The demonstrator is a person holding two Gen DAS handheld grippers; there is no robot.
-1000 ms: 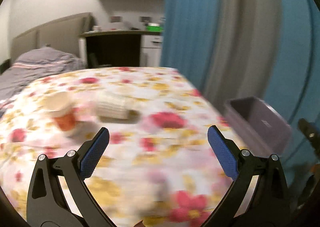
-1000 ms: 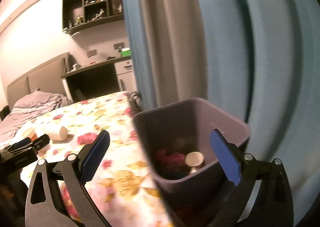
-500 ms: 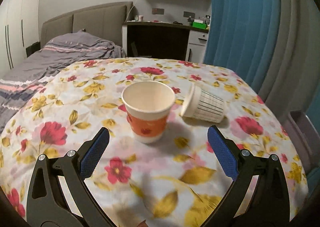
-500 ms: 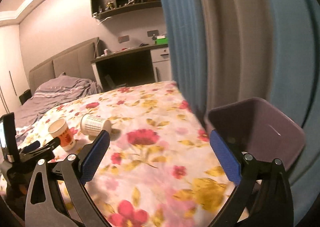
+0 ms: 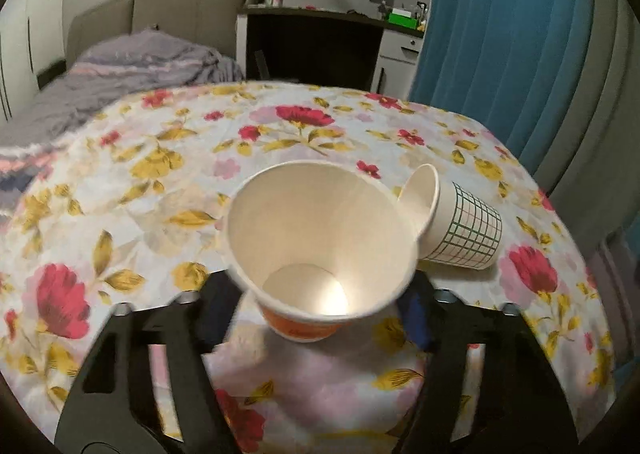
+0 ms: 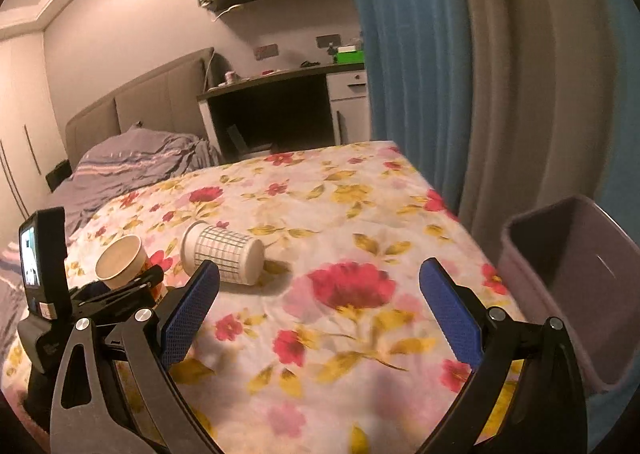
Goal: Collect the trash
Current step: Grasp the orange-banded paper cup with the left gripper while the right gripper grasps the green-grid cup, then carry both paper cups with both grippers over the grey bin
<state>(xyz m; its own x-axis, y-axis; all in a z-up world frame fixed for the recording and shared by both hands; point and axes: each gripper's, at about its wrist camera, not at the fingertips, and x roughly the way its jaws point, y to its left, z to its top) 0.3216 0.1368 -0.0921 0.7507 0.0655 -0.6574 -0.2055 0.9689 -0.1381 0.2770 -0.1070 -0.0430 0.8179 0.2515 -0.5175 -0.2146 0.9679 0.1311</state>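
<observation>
Your table (image 6: 360, 214) has a flowered cloth; the purple bin (image 6: 568, 278) is at its right edge. Orange cup (image 5: 320, 250) stands between your spread left gripper (image 5: 320, 314). Grid cup (image 6: 224, 254) lies beside it. Right gripper (image 6: 320, 306) is spread, empty.

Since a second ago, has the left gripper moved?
Yes. The left gripper has advanced toward the orange cup, which now sits between its fingers; earlier it was well short, judged against the floral tablecloth.
</observation>
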